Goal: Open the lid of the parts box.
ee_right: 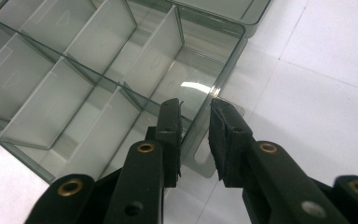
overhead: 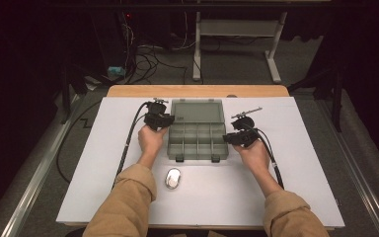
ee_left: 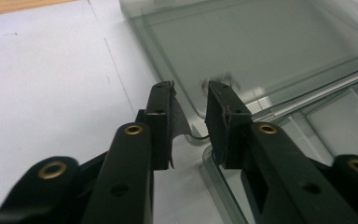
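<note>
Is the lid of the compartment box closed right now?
No, the compartment box lies open, its lid folded back flat on the table, dividers exposed.

Open white counter (overhead: pixel 306 163) right of the compartment box (overhead: pixel 197 140), broad and bare, passable to the far edge. Likewise bare on the left, out to the counter's side. Near edge blocked only by a small silver mouse (overhead: pixel 173 178), lying between the forearms, just in front of the box. Box centre walled by upright dividers (ee_right: pixel 114 35); open lid (overhead: pixel 197 110) lying flat behind. Left tongs (overhead: pixel 160 118) and right tongs (overhead: pixel 239 134) flanking the box's sides closely.
</note>
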Demonstrator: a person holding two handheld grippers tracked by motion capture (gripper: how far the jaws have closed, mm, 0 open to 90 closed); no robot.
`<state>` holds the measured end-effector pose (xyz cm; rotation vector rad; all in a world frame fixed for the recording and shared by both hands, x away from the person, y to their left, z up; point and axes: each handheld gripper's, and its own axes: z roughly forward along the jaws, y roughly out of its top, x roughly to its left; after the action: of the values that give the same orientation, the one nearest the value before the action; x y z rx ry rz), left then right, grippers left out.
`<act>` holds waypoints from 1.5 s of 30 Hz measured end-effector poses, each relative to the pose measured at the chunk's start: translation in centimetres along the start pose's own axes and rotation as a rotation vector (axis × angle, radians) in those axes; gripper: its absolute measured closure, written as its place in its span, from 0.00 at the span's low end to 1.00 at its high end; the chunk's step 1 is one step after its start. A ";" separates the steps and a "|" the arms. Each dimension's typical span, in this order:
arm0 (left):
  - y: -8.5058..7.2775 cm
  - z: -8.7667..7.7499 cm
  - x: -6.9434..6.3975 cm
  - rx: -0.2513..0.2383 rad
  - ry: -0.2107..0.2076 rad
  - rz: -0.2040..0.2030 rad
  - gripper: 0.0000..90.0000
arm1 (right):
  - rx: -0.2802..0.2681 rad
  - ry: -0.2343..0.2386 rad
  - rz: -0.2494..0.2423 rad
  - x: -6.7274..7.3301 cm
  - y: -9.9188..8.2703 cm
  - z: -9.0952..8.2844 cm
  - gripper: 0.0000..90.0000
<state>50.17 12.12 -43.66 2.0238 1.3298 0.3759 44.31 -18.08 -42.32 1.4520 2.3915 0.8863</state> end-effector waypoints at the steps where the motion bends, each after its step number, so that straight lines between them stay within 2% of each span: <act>1: 0.0 0.0 0.0 0.003 0.000 0.003 0.76 | -0.001 -0.001 0.000 0.0 0.0 0.0 0.83; 8: 0.0 -0.9 0.0 0.004 0.002 0.027 0.68 | 0.003 -0.005 0.002 0.1 0.0 0.0 0.83; 15: -0.3 -2.0 0.0 0.004 -0.009 0.056 0.64 | 0.003 -0.005 0.001 0.1 0.0 0.0 0.83; 31: -1.6 -4.4 0.5 -0.015 -0.033 0.074 0.57 | 0.004 -0.008 -0.008 0.1 0.0 0.0 0.83; 37: -2.3 -4.9 1.2 -0.017 -0.048 0.057 0.56 | 0.004 -0.008 -0.013 0.1 0.1 0.0 0.83; 45: -2.8 -6.0 1.4 -0.032 -0.064 0.062 0.54 | 0.003 -0.012 -0.026 0.2 0.1 0.0 0.83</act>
<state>45.43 16.32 -41.39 2.0372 1.2170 0.3559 44.26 -17.92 -42.25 1.4202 2.3982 0.8662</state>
